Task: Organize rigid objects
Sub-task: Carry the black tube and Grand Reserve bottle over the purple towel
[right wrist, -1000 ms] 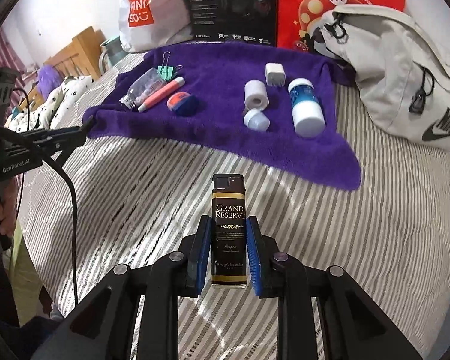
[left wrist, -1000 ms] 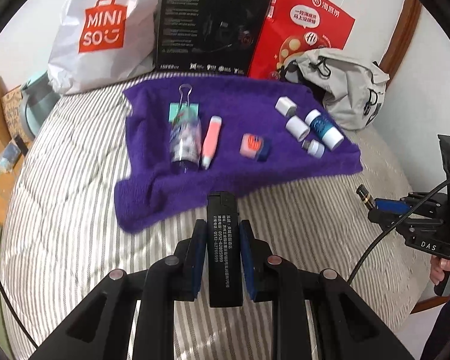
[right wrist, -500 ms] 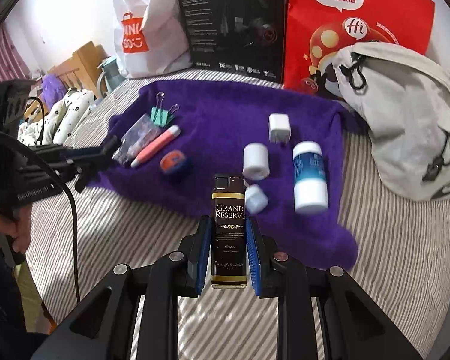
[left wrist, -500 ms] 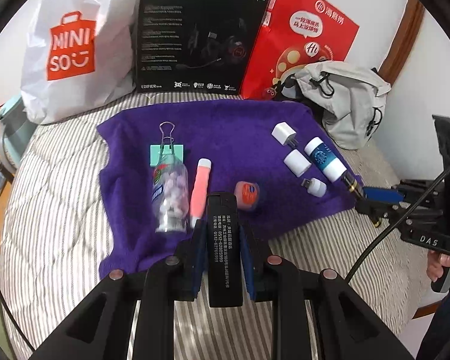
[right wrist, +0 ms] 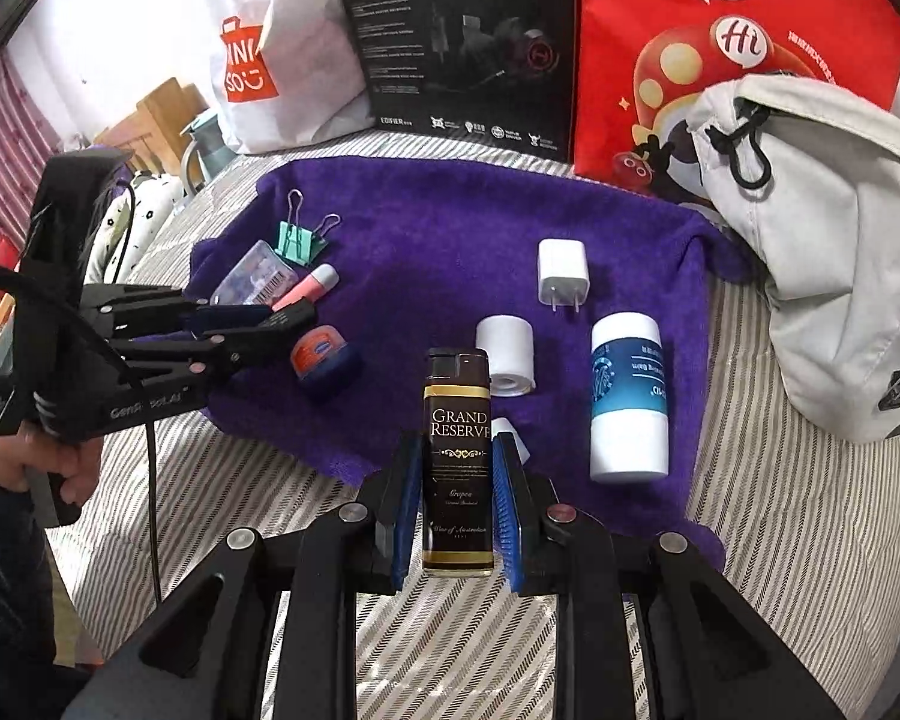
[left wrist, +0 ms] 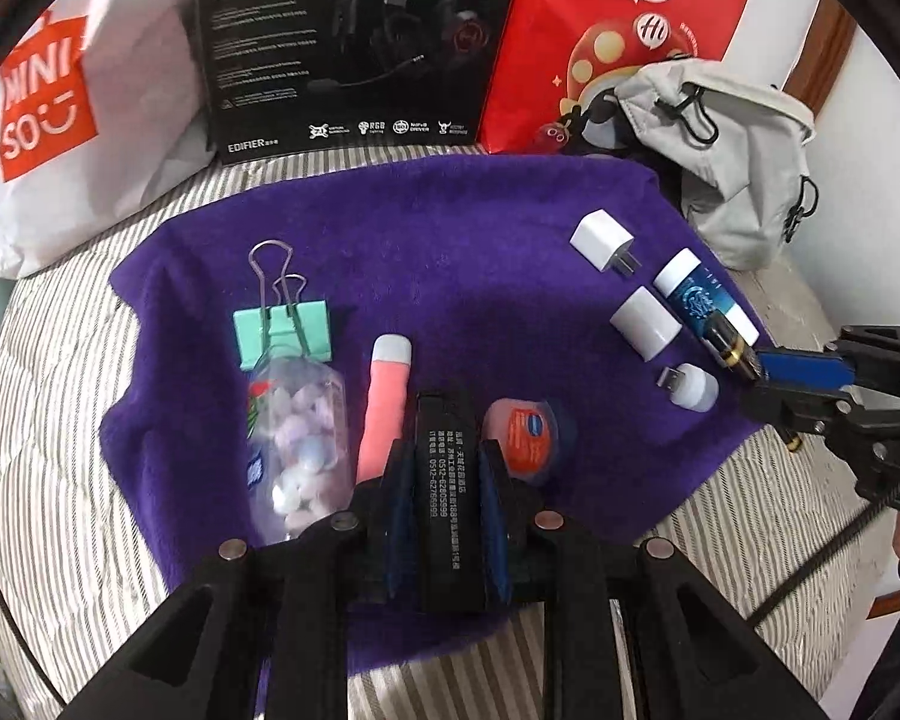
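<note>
Towel (left wrist: 450,252), purple, spread on striped bedding, is the landmark: along its left part lie a green binder clip (left wrist: 283,333), clear bottle (left wrist: 297,438), pink tube (left wrist: 384,405) and small round tin (left wrist: 525,432); on its right part a white charger (left wrist: 600,239), white cap (left wrist: 645,323) and blue-labelled bottle (left wrist: 705,303). Left gripper (left wrist: 447,480) hangs over the towel's near edge, clamped on a black lighter (left wrist: 447,492). Right gripper (right wrist: 457,486), over the towel's near right edge, is clamped on a brown lighter (right wrist: 457,456).
</note>
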